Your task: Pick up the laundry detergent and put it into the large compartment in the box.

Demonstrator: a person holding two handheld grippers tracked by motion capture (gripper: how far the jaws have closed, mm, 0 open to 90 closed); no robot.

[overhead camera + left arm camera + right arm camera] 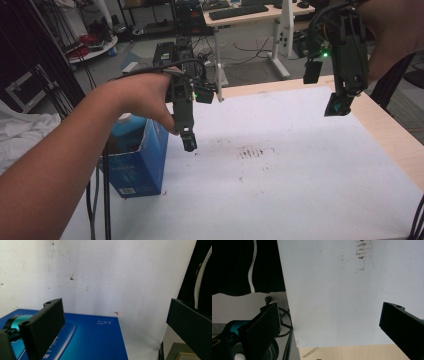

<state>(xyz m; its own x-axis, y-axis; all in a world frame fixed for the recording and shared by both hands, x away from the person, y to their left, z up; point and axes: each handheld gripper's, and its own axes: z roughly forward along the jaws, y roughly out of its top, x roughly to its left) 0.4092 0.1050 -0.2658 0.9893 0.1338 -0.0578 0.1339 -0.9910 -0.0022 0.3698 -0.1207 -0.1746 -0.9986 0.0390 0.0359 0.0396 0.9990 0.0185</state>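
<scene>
White sheet (280,165) covers most of the wooden table (395,135), w/ a lab floor, cables and a desk behind. One blue carton (142,160) stands upright at the sheet's near-left edge, top open, and one bottle w/ a pale cap (126,120) sits inside it, mostly hidden by the person's left forearm. In the left gripper view the carton's blue printed face (95,340) lies below the jaws, close under them.

Left gripper (189,142) hangs pointing down just right of the carton's top, not touching it as far as I can tell. Its jaws stand wide apart, nothing between them. Right gripper (337,106) is held high over the sheet's far-right corner, well apart from the carton; jaws also spread, empty, w/ the sheet and table edge (352,352) below.

Step in hand, as I read it: left gripper lining up on the carton or the bottle inside; no grip made yet. Next move prob. calls for shifting left over the opening, lowering so the jaws straddle the bottle's cap or neck, then closing. Right gripper could come over to steady the carton wall so it doesn't tip.

Count: 1 carton, 1 bottle, 2 grippers, 1 sheet. One patch of dark smudges (252,151) marks the sheet's middle.
</scene>
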